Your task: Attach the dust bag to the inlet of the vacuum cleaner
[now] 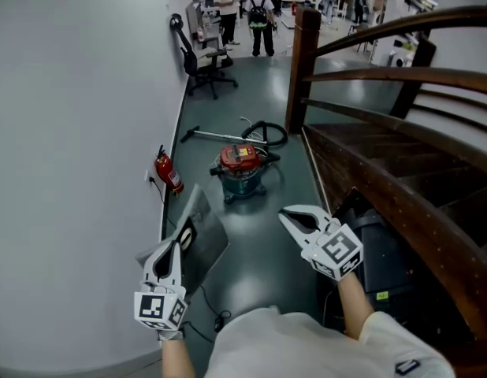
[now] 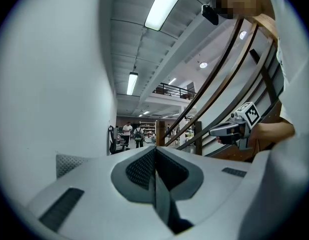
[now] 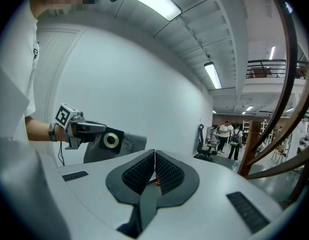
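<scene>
While left gripper (image 1: pixel 176 242) grips one dust bag (image 1: pixel 207 239), one vacuum cleaner (image 1: pixel 242 170) stands apart.

Left gripper: white two-finger gripper with a marker cube (image 1: pixel 176 249), near left, pointing far; fingers closed on the edge of a grey fabric dust bag with a black collar (image 1: pixel 202 239).
Right gripper: matching white gripper (image 1: pixel 289 219), near right, angled far-left; fingers pressed together, nothing between.
Forearms: bare, close to the torso.
</scene>
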Available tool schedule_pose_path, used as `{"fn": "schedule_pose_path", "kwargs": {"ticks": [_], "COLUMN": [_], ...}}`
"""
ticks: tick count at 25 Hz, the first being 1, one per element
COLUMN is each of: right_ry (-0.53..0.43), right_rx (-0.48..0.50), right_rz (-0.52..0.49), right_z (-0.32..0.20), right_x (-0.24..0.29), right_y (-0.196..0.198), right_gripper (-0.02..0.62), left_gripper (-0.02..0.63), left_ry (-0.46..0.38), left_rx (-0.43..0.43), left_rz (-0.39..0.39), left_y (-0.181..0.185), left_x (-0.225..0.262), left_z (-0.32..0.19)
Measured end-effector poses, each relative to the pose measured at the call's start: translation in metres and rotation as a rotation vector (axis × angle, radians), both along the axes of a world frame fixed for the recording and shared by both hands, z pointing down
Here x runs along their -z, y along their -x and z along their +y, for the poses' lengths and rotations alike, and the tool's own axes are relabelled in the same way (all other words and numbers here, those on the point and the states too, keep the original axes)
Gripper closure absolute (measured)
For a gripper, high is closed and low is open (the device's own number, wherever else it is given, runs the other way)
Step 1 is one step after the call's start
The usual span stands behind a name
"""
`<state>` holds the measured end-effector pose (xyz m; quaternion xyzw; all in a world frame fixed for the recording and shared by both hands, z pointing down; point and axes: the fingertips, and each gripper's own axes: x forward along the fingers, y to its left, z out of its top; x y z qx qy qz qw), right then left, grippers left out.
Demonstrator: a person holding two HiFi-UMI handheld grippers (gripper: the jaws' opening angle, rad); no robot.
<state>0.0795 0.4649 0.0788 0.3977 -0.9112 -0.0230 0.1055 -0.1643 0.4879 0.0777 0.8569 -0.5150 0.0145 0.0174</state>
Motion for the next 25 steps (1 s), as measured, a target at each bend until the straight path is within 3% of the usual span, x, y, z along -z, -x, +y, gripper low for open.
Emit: {"fn": "schedule_pose_path", "kwargs": {"ticks": [17,25], "right_ry": [0.032,0.025], "right_rx": [0.038,0.050], "right_rz": [0.076,0.084], "right_z": [-0.020,-0.028], "right_x": [-0.016,-0.026], "right_y": [-0.035,-0.066], "right_gripper": [0.569,0.569], "left_gripper": [0.599,0.598], "left_ry": [-0.004,0.009], "left_rx": [-0.011,0.021], "left_rz": [-0.083,-0.063], "left_y": [-0.043,-0.061], "left_x": [-0.003,-0.007], "left_z": [-0.014,-0.018]}}
